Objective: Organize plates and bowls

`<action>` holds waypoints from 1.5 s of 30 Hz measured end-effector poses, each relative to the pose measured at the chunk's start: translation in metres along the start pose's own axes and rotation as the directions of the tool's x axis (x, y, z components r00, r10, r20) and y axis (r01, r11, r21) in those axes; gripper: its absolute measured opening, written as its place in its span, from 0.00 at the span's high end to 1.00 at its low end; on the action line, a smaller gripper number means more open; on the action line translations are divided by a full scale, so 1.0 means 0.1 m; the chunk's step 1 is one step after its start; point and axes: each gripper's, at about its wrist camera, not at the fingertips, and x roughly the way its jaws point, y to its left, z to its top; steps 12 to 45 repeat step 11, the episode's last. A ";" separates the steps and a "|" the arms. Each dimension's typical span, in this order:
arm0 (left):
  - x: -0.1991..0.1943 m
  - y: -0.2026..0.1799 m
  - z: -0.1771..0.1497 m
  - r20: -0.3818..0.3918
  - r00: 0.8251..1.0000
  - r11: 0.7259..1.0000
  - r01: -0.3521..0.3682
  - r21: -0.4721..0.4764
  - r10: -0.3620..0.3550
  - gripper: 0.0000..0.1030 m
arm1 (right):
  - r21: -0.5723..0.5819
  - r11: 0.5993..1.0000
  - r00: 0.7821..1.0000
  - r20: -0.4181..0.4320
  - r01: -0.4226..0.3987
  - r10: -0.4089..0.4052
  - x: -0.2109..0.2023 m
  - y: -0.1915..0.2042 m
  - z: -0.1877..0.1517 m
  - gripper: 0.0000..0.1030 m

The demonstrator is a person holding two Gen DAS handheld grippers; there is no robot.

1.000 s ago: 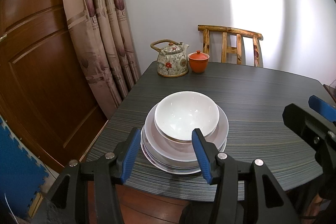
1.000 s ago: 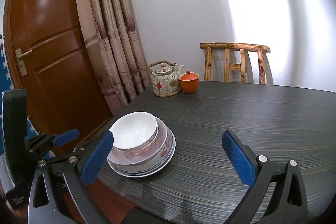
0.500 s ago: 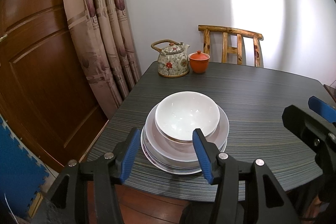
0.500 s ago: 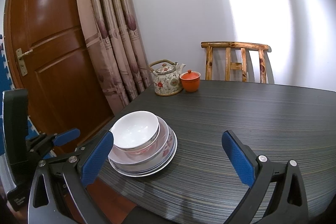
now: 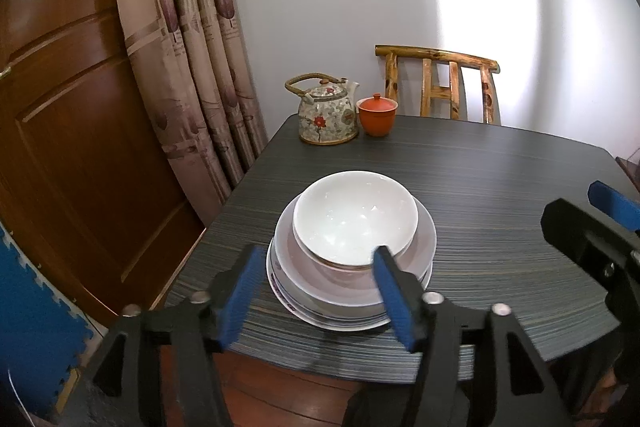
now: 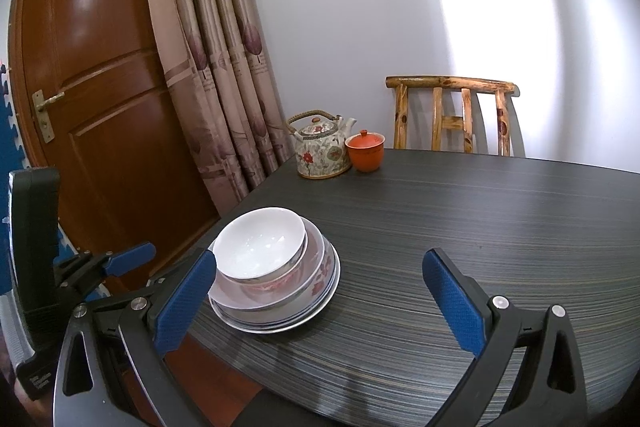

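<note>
Left wrist view shows first the bench, a dark striped top that carries everything. The wooden chair stands behind its far edge, against the wall. At the far left corner, well apart from the work, the flowered teapot stands with the orange lidded cup just beside it, probably put there to keep them out of the way.

Near the front left edge of the bench the tableware is gathered into one pile. The wide plate lies at the bottom, the shallow pinkish dish lies on it, and the white bowl sits on top, a little toward the far side of the pile. I think the order, widest below and smallest above, is chosen so the pile stays steady. From the right wrist view a red flower pattern shows on one lower piece, but I cannot count exactly how many pieces are under the bowl.

The left tool hangs just in front of the pile with its jaws apart and nothing between them. The right tool is also spread wide and empty, aimed at bare bench to the right of the pile. It seems to me the stacking is nearly finished.
</note>
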 end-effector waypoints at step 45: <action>0.03 0.03 -0.03 0.011 1.000 1.000 -0.010 0.000 0.010 0.39 | 0.043 0.998 0.999 -0.018 0.040 -0.039 -0.01 -0.27 -0.08 0.00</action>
